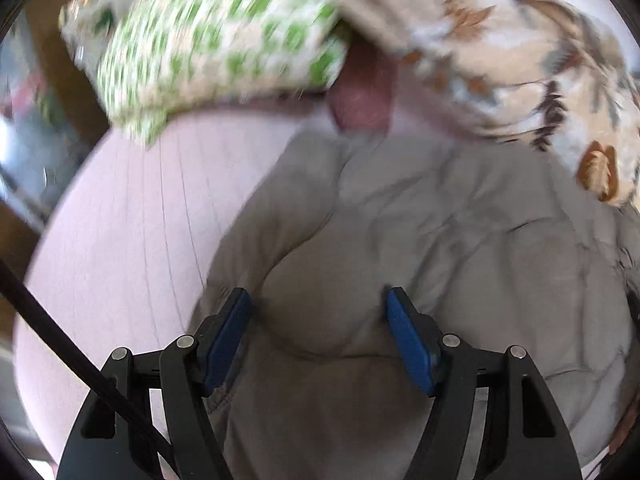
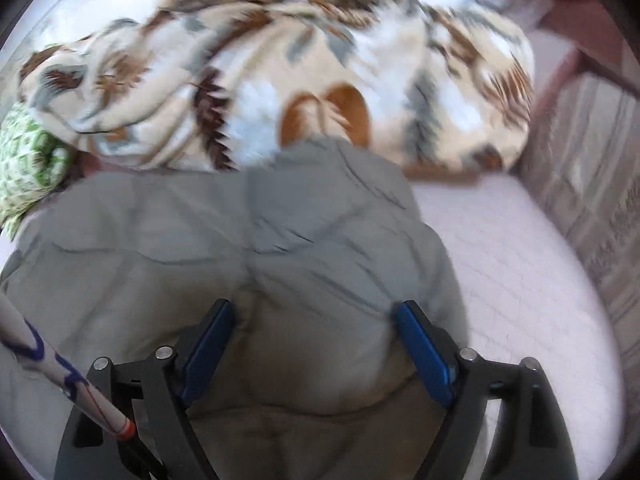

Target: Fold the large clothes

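The grey quilted jacket (image 1: 400, 240) lies spread and rumpled on the pale pink bed sheet (image 1: 120, 220), directly beneath both tools. The left tongs (image 1: 318, 300) stand open, fingers wide apart above the jacket fabric, gripping nothing. The right tongs (image 2: 316, 312) are likewise open over the jacket. Beyond the jacket, a cream blanket with brown and grey leaf print (image 2: 280, 72) lies bunched, touching its far edge. A green-patterned pillow (image 1: 216, 40) rests beside the blanket. No containers are visible.
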`<state>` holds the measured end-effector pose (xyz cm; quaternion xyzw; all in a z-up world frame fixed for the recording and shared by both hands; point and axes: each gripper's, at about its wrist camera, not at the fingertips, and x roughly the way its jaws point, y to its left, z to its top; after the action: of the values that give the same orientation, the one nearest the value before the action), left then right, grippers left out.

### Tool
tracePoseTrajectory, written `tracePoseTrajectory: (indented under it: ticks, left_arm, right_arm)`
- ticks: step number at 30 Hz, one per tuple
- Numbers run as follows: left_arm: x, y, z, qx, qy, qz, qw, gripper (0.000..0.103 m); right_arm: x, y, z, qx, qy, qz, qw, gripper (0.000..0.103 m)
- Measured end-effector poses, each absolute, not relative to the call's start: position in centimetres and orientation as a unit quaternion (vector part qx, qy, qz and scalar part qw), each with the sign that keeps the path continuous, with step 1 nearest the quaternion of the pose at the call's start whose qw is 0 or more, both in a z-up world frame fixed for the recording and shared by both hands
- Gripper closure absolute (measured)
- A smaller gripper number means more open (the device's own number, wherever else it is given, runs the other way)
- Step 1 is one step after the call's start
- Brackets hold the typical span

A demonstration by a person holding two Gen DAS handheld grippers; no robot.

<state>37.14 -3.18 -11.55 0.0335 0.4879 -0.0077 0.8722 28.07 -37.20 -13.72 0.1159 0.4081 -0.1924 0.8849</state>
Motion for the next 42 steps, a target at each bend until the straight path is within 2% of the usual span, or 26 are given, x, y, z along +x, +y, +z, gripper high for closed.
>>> tracePoseTrajectory:
  ticks: [3,6,11,16,18,21,23,27,32,42]
  left_arm:
    - [36.9,-1.5,-11.3,-0.011,0.501,-0.003,0.866,0.029]
    - [35.2,-0.8,-8.9,-0.017,0.494,-0.01,0.869,0.03]
    - [30.2,1.7,-6.2,0.013,0.461,-0.007,0.887,0.03]
    - [28.1,4.2,-10.3,0.084,0.498,0.032,0.862,0.029]
    - [28.2,5.4,-11.6,0.073,0.51,0.036,0.856,0.027]
    - [28.0,7.5,-11.0,0.023,0.525,0.032,0.85,0.027]
    - [27.3,8.1,-9.3,0.015,0.514,0.04,0.857,0.027]
    - [23.7,9.0,-5.7,0.039,0.461,0.046,0.885,0.027]
    - [17.0,9.5,-3.1,0.064,0.405,0.068,0.91,0.027]
    - [9.0,7.8,-2.3,0.057,0.396,0.049,0.915,0.027]
  right_arm:
    - [28.5,-38.6,-14.1,0.157,0.428,-0.19,0.869,0.011]
    - [27.7,-38.3,-12.0,0.15,0.427,-0.206,0.867,0.01]
    - [21.1,-34.9,-8.6,0.141,0.398,-0.165,0.891,0.01]
    - [16.6,-32.7,-11.5,0.091,0.418,-0.178,0.886,0.01]
    - [16.2,-34.5,-14.4,0.095,0.452,-0.203,0.863,0.01]
    - [14.3,-38.4,-14.6,0.173,0.447,-0.235,0.846,0.01]
    - [12.7,-39.7,-13.3,0.219,0.432,-0.247,0.839,0.01]
    - [8.6,-38.6,-10.4,0.207,0.409,-0.243,0.855,0.01]
    - [3.8,-35.0,-10.4,0.214,0.406,-0.213,0.863,0.01]
    - [-0.2,-29.5,-12.5,0.23,0.424,-0.159,0.862,0.01]
